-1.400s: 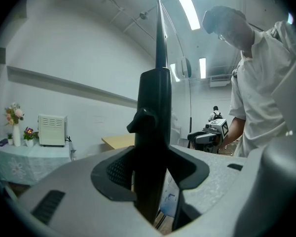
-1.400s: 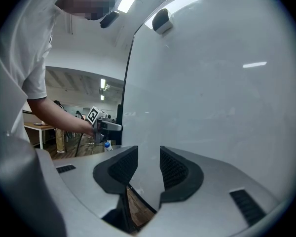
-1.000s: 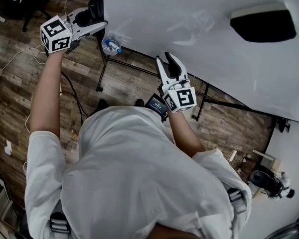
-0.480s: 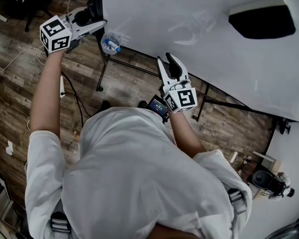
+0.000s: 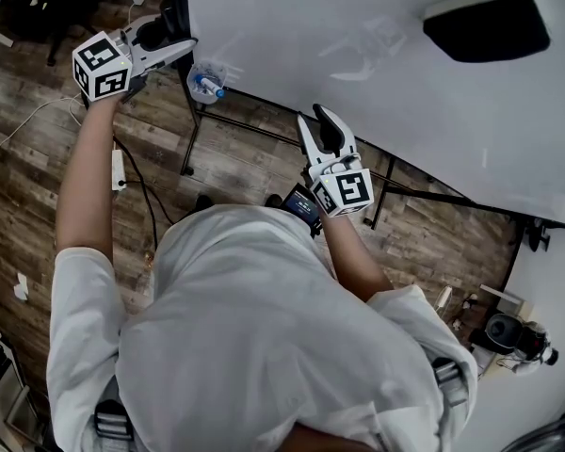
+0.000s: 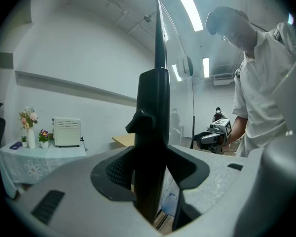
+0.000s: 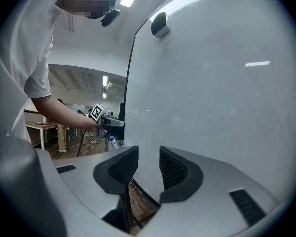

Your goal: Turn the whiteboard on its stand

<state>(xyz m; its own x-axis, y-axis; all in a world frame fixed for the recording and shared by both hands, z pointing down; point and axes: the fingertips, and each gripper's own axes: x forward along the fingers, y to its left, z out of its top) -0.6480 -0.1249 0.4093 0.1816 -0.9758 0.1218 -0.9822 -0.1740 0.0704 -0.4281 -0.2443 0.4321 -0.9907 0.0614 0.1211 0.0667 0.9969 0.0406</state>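
**Whiteboard mid-turn, both tongs gripping**

From overhead, the whiteboard (image 5: 358, 55) spans twelve to three o'clock, its face tipped upward. The left gripper (image 5: 184, 50), at ten o'clock, is clamped on its dark side frame. The right gripper (image 5: 318, 125), near centre, pinches the lower edge. The turn looks partway done; finishing the swing on the stand (image 5: 194, 137) and letting go remain.

An open-plan office or lab: whiteboard (image 5: 358, 55), ceiling strip lights (image 6: 190, 6), desk (image 7: 35, 126), cables (image 5: 147, 196) across the plank floor (image 5: 38, 215).
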